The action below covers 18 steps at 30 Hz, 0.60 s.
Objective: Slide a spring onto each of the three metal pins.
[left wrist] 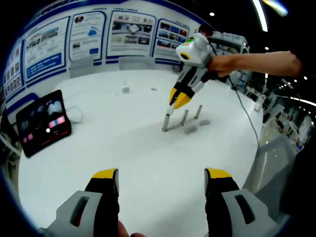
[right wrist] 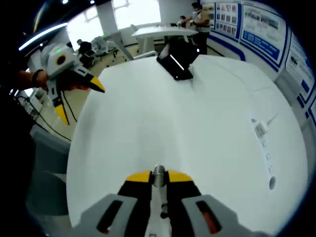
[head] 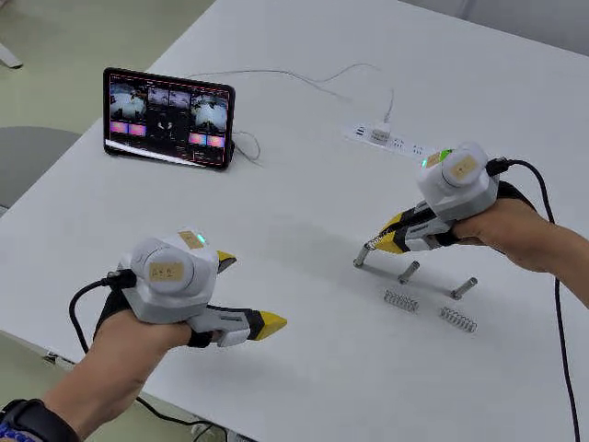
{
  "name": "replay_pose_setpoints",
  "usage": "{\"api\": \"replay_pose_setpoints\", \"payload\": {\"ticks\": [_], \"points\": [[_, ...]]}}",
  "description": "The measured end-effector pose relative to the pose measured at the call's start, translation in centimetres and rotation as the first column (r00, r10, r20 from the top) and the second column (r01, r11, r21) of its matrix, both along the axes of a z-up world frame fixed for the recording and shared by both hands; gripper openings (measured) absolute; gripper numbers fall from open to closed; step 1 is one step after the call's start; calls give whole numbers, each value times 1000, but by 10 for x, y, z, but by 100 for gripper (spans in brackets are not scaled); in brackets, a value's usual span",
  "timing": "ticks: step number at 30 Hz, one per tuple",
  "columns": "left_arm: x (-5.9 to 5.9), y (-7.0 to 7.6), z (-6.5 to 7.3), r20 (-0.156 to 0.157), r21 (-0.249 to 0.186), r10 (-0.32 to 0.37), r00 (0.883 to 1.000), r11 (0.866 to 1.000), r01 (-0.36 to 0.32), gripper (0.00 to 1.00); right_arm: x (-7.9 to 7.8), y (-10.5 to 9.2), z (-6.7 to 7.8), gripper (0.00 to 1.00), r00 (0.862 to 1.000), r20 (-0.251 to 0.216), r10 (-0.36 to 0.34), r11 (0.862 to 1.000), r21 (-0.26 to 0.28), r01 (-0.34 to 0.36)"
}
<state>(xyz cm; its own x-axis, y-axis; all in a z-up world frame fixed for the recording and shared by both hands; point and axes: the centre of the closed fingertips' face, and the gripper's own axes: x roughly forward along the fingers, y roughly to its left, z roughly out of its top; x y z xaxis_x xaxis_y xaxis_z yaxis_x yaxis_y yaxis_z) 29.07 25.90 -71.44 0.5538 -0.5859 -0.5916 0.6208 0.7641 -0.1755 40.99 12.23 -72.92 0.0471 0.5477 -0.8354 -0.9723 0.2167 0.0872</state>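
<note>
My right gripper [head: 380, 244] is shut on a metal pin [head: 363, 256], which hangs tilted with its lower end at the white table [head: 304, 203]. In the right gripper view the pin's round end [right wrist: 158, 174] sits between the closed yellow jaws. Two more pins [head: 408, 272] [head: 464, 287] lie just right of it, and two springs [head: 400, 300] [head: 457, 319] lie loose in front of them. My left gripper [head: 248, 291] hovers open at the near left with nothing in it. The left gripper view shows its own jaws wide apart [left wrist: 161, 174] and the right gripper [left wrist: 178, 98] holding the pin [left wrist: 168, 121].
A tablet [head: 168, 118] stands propped at the far left, with a white cable running from it. A white power strip [head: 382, 138] lies at the back, behind the right gripper. The table's near edge runs close under my left hand.
</note>
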Motion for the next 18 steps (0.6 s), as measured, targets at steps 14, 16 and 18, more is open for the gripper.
{"api": "replay_pose_setpoints", "payload": {"ticks": [14,16,18], "points": [[-1,4,-3,-10,-1,8,1000,1000,-8,72,-5,10,-3,12,1000,-3,30,999,-13,-30],[-1,3,-2,-9,-1,7,1000,1000,-7,72,-6,11,-4,12,999,-1,41,999,-23,-41],[-1,3,-2,-10,-4,8,1000,1000,-8,72,-7,13,-4,12,999,2,47,999,-26,-47]]}}
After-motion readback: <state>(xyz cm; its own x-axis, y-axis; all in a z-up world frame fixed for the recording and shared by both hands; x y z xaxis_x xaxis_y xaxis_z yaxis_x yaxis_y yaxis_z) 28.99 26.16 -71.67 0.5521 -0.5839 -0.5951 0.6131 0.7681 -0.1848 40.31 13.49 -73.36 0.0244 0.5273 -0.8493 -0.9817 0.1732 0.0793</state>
